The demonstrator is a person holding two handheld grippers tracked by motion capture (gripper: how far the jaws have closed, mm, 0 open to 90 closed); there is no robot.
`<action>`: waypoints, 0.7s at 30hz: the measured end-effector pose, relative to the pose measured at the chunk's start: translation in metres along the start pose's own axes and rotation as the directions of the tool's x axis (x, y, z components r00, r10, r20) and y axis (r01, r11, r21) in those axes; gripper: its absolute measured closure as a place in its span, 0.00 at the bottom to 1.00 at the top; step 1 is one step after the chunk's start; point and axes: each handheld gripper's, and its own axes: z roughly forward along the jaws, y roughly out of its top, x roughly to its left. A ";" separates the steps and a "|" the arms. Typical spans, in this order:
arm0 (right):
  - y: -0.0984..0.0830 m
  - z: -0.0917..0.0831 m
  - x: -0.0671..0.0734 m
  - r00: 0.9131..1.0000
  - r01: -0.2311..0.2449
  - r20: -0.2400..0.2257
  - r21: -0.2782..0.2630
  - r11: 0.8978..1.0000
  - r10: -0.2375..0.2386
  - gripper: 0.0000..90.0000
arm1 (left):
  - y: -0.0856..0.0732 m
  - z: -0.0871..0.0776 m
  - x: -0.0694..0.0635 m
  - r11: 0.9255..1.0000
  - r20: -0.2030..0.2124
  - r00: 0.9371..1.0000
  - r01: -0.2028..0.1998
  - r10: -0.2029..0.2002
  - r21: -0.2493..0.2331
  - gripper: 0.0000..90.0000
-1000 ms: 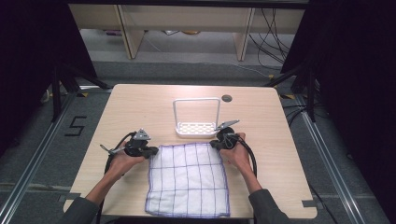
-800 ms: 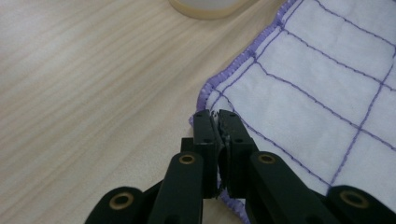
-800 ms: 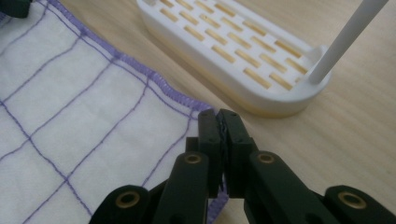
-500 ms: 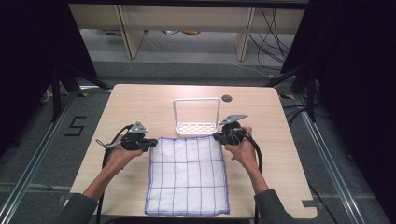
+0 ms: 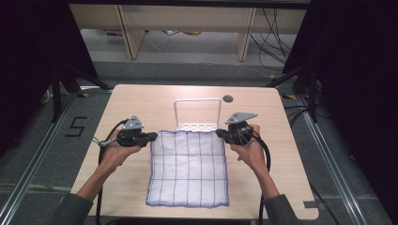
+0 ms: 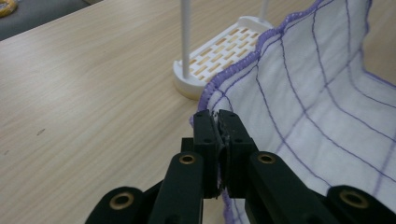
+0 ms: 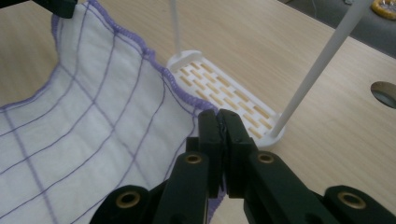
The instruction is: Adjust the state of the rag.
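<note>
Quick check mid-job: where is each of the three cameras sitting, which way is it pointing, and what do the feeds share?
High view: above the person's side, looking forward and down on the table; both forearms, left gripper and right gripper show.
Left gripper view: rides the left gripper, looking along its shut jaws at the cloth corner and white rack.
Right gripper view: rides the right gripper, jaws shut on the other corner.
Shared: cloth and rack appear in all three.

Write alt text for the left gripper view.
Two black jaws of the left tool are shut on the corner of a white cloth with purple grid lines and purple edging, lifting that edge above a wooden table. Just behind stands a white slotted rack with thin upright posts.
</note>
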 end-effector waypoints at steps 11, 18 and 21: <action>-0.036 -0.040 0.039 0.997 0.060 -0.051 -0.018 0.998 -0.061 0.99 | -0.028 -0.031 -0.044 0.999 0.107 0.993 -0.038 0.039 -0.013 0.96; -0.053 -0.049 0.061 0.996 0.064 -0.063 -0.001 0.998 -0.064 0.99 | -0.043 -0.043 -0.066 0.998 0.147 0.988 -0.056 0.056 -0.010 0.96; -0.067 -0.052 0.070 0.993 0.083 -0.083 -0.001 0.997 -0.082 0.99 | -0.058 -0.048 -0.077 0.999 0.158 0.986 -0.051 0.052 -0.011 0.95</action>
